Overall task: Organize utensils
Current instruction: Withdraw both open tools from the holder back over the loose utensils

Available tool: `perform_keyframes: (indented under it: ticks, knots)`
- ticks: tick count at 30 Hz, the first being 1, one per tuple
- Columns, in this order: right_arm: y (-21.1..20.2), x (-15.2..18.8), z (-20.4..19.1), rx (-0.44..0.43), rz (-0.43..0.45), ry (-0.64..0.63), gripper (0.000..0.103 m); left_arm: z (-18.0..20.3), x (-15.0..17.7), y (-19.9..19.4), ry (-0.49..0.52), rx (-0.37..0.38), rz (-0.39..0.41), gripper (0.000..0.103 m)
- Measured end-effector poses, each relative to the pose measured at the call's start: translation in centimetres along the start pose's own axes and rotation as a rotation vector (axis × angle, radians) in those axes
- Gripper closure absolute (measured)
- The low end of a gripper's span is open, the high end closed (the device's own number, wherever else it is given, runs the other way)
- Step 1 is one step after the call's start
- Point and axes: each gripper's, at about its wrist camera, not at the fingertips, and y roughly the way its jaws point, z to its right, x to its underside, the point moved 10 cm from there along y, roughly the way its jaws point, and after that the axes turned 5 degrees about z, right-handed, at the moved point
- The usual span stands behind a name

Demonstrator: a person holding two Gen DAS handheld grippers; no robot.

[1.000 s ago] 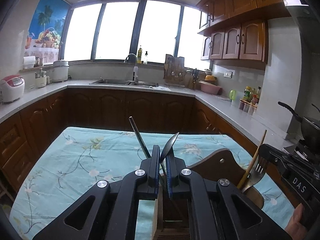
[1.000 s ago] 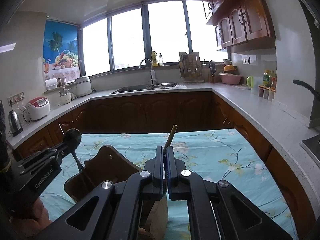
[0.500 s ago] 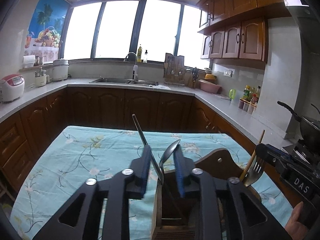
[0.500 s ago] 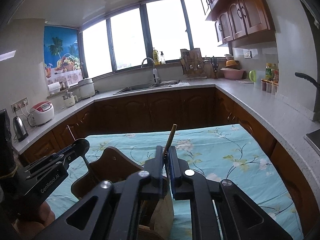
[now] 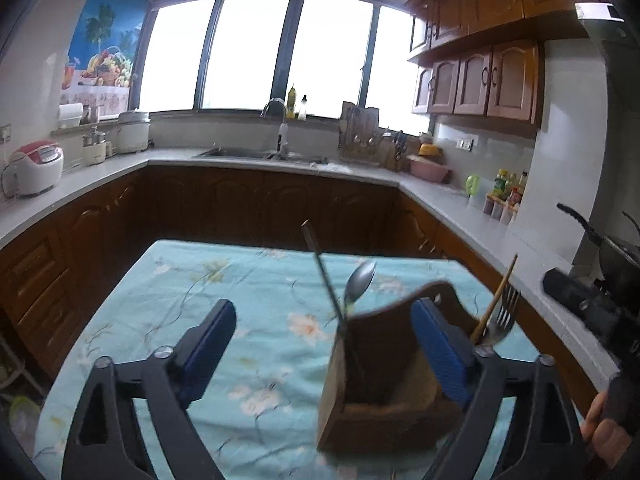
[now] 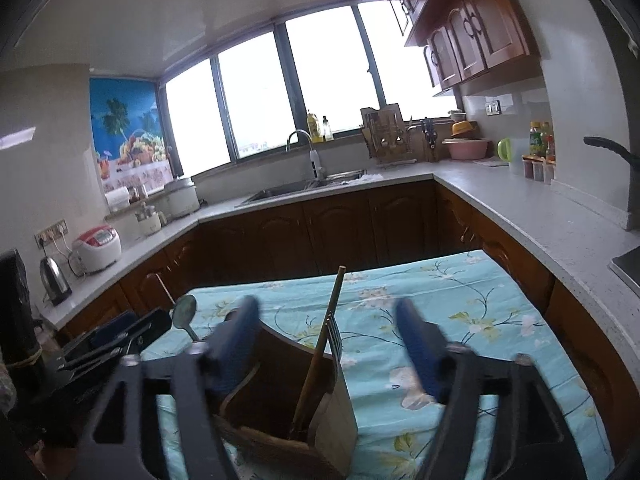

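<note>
A wooden utensil holder stands on the table's teal floral cloth. In its left side a metal spoon and a thin dark rod stand upright. A wooden chopstick and a fork stand in its right side. My left gripper is opening wide around the spoon and rod without touching them. My right gripper is opening too, its pads off the chopstick and fork between them.
Dark wood cabinets with a pale counter wrap around the table. On it are a sink, a rice cooker and a kettle. A pan sits at the right. A hand holds the right gripper.
Both grippers went from shut to wide open. The left let go of the spoon and the right let go of the wooden chopstick; both utensils now stand free in the holder. Both grippers drew back slightly.
</note>
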Motion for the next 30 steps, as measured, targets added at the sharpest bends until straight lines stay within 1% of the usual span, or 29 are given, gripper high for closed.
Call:
perform_keyframes:
  ticks: [2, 3, 5, 7, 10, 12, 16, 19, 21, 25, 30]
  knots:
    - [-1.0, 0.1, 0.1, -0.006, -0.004, 0.016, 0.016, -0.3, 0.2, -1.1, 0.000, -0.007, -0.018, 0.004]
    - [-1.5, 0.3, 0.2, -0.008, -0.010, 0.022, 0.015, -0.4, 0.5, -1.8, -0.003, -0.003, -0.029, 0.004]
    - [-2.4, 0.6, 0.1, -0.010, -0.016, 0.034, 0.009, -0.4, 0.4, -3.0, -0.003, 0.001, -0.038, 0.001]
    - [-3.4, 0.8, 0.0, -0.020, -0.021, 0.044, 0.009, -0.5, 0.7, -4.4, 0.001, -0.007, -0.047, 0.001]
    - [-5.0, 1.2, -0.2, -0.027, -0.026, 0.048, 0.009, -0.6, 1.0, -6.2, 0.008, 0.003, -0.073, 0.001]
    - [-5.9, 1.3, -0.4, -0.031, -0.027, 0.053, 0.008, -0.7, 1.4, -7.3, 0.022, -0.010, -0.089, 0.001]
    - [-7.4, 2.0, -0.6, -0.036, -0.042, 0.063, 0.008, -1.1, 1.9, -9.9, 0.019, 0.005, -0.086, 0.001]
    - [-8.5, 3.0, -0.8, -0.040, -0.060, 0.068, 0.008, -1.3, 2.4, -11.5, 0.031, 0.002, -0.095, 0.001]
    - [-9.1, 3.6, -0.8, -0.041, -0.073, 0.072, 0.008, -1.3, 3.1, -12.5, 0.032, 0.014, -0.109, 0.001]
    - [-10.3, 5.4, -0.9, -0.039, -0.101, 0.085, 0.008, -2.1, 4.3, -13.5, 0.022, 0.000, -0.139, 0.001]
    - [-11.4, 7.2, -0.7, -0.030, -0.130, 0.100, 0.008, -3.5, 5.4, -15.5, 0.014, -0.064, -0.142, 0.001]
